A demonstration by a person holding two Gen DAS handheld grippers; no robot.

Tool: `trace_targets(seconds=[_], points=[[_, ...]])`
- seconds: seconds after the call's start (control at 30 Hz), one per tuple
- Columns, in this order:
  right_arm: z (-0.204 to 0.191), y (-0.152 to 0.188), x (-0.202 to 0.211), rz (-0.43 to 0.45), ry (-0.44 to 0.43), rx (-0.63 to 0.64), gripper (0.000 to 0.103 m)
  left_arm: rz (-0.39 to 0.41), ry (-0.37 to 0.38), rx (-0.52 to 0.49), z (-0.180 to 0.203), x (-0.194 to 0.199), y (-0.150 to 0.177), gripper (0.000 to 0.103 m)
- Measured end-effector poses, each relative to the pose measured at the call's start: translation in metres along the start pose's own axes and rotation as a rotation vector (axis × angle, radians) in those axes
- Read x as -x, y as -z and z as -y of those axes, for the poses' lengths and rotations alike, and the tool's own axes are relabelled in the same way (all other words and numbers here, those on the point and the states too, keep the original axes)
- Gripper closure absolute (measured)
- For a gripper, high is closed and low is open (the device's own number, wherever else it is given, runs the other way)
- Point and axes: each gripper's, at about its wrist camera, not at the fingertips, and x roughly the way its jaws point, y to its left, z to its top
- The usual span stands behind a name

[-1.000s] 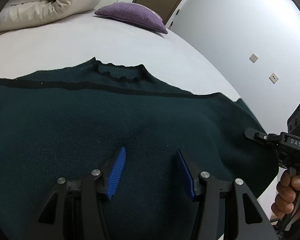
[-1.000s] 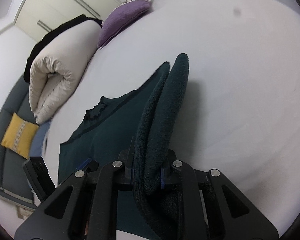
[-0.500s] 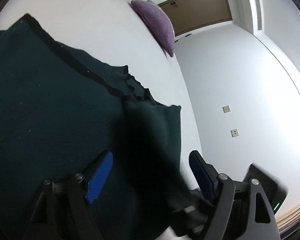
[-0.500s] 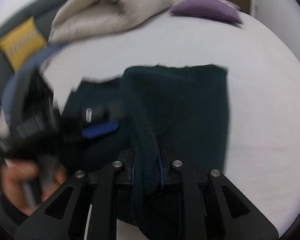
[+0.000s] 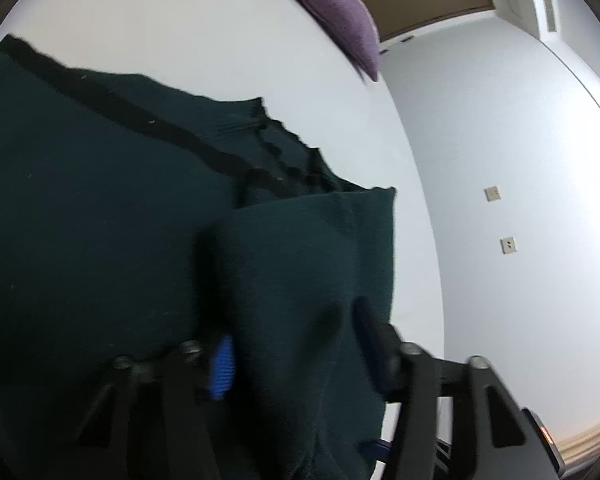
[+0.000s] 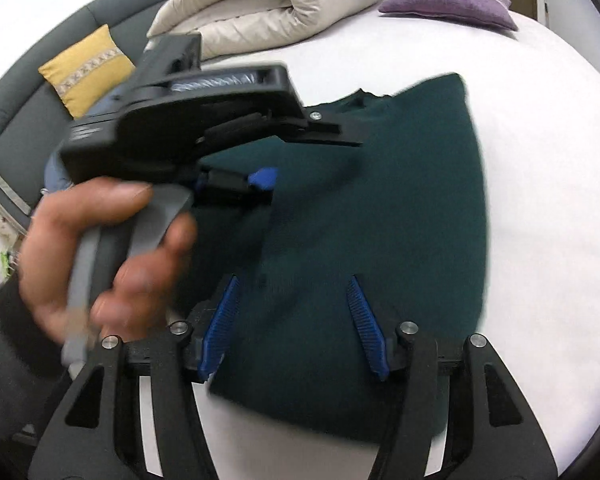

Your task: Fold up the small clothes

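- Beneath both grippers, a dark green sweater [image 6: 364, 216] lies on a white bed [image 6: 540, 240], with one side folded over its body.
- Right gripper [image 6: 292, 320]: blue pads stand apart and the jaws are opening. The folded sweater lies below and between them; neither pad presses on the cloth.
- Left gripper [image 5: 292, 352]: jaws are closing. A raised fold of the sweater [image 5: 308, 280] sits between its fingers; the picture is blurred, and firm contact by the pads cannot be confirmed.
- Seen from the right wrist, the left gripper [image 6: 268, 152] is up and to the left of the right gripper's pads, over the sweater, carried by a hand [image 6: 100, 256] in a dark sleeve.
- Sweater neckline [image 5: 276, 152], with black trim, lies ahead of the left gripper.
- Beyond the sweater: a purple cushion [image 6: 448, 4] at the far edge of the bed and a rolled cream duvet [image 6: 268, 12].
- Far left of the right gripper: a grey sofa [image 6: 16, 120] with a yellow cushion [image 6: 84, 68].
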Motion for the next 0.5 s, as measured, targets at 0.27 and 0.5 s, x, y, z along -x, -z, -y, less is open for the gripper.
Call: trace_targets(seconds=[0.27,0.5], points=[[0.072,0.027,0.077,0.188,-0.013,-0.225,0.048,-0.015,-0.032,-0.012,0.011,-0.005,0.000,0.088],[0.092,0.019,0.056,0.223,0.025,-0.210,0.047,0.003,0.035,0.004,0.008,0.031,-0.012,0.089]])
